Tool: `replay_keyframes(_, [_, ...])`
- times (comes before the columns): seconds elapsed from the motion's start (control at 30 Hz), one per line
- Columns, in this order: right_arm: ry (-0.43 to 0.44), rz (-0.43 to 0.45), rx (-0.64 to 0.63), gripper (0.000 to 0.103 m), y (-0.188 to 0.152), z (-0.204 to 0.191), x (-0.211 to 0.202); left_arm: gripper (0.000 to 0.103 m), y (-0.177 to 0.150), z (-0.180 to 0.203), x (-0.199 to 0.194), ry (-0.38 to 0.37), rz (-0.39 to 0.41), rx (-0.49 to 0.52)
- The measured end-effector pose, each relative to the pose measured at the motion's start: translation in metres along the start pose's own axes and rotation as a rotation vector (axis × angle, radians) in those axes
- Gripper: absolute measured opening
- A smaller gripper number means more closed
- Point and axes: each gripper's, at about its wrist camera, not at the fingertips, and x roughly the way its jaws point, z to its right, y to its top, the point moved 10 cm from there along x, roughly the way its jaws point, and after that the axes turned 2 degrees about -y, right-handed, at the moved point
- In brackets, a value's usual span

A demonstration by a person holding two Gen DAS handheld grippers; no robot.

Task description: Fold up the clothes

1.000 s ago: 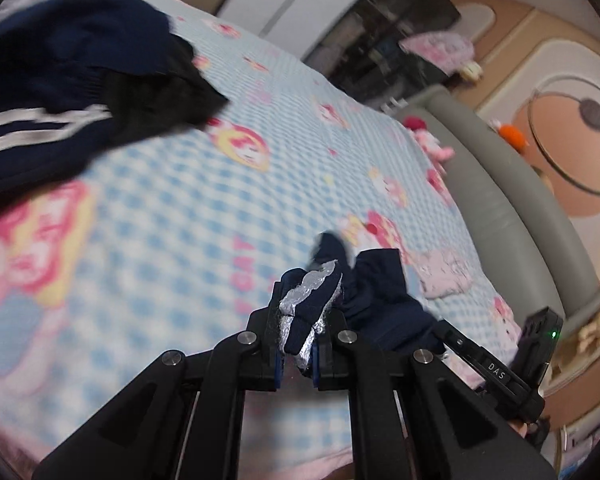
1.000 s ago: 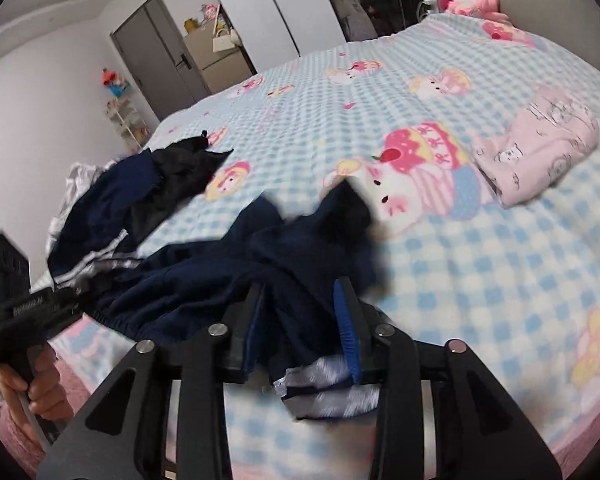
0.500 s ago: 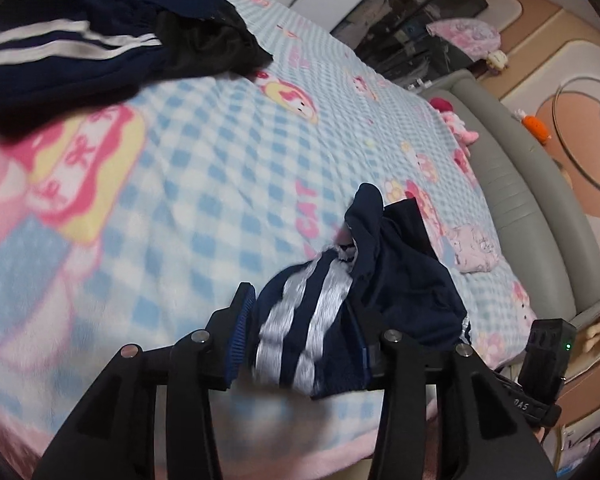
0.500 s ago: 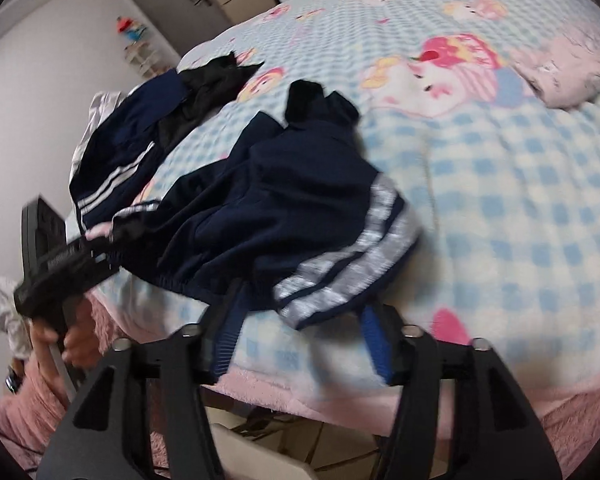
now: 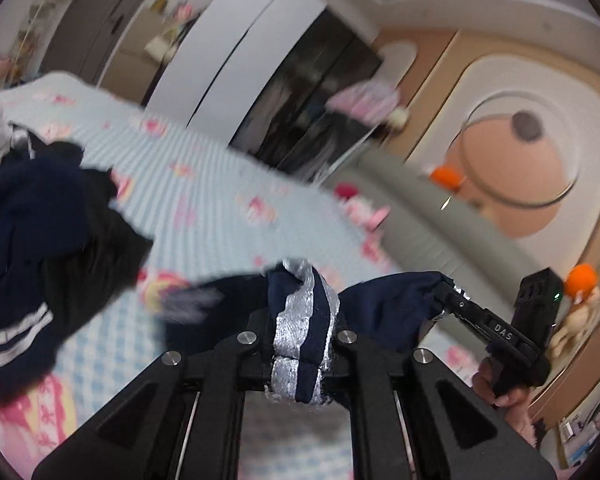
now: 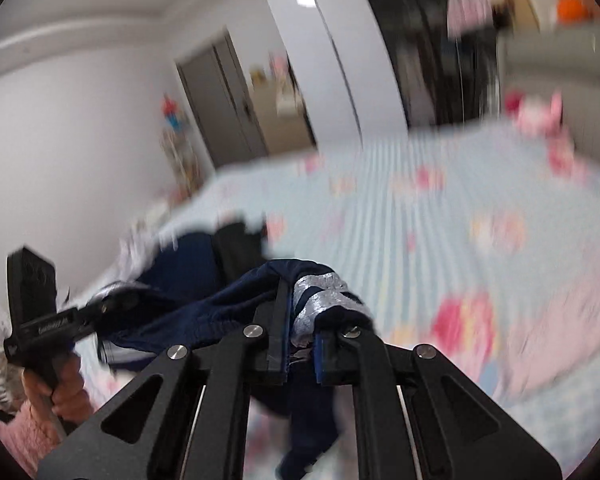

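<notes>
Step in hand: lift and spread. Both claws are clamped on the same navy garment w/ silver stripes [image 5: 300, 320], prob. track shorts or trousers, hard to say w/ the blur. Left claw [image 5: 300, 344] has just snapped narrow onto a striped edge; fabric bunched between its pads. Right claw [image 6: 302, 344] likewise just closed on the other striped edge [image 6: 320, 300], cloth pinched in it and hanging below. Garment is up off the bed [image 5: 220, 208], strung between the two claws, sagging in the middle. Pile of other dark clothes [image 5: 40, 232] sits at the bed's far left, apart.

Next, I'd judge: pull the claws apart to tension the cloth, shake it flat, lay it on a bare patch of the checked blanket, then fold.
</notes>
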Motion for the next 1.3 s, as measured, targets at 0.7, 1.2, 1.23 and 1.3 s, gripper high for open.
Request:
replay_keyframes(0.7, [-0.047,-0.545,0.329,0.025,-0.294,0.051,0.033,0.012,-0.229,-0.13,0.03,0.207,-0.416,-0.285])
replay_keyframes(1.2, [-0.118,-0.616,0.292,0.031,-0.307,0.044,-0.002,0.036,-0.24,-0.134,-0.019,0.176,-0.48,-0.33])
replay_keyframes(1.23, [-0.125,-0.603,0.292,0.031,-0.304,0.045,-0.003,0.04,-0.236,-0.137,-0.023,0.167,-0.471,-0.344])
replay_keyframes(1.3, [-0.17,-0.521,0.254,0.038,-0.279,0.05,-0.01,0.049,-0.214,-0.142,-0.032,0.171,-0.417,-0.295])
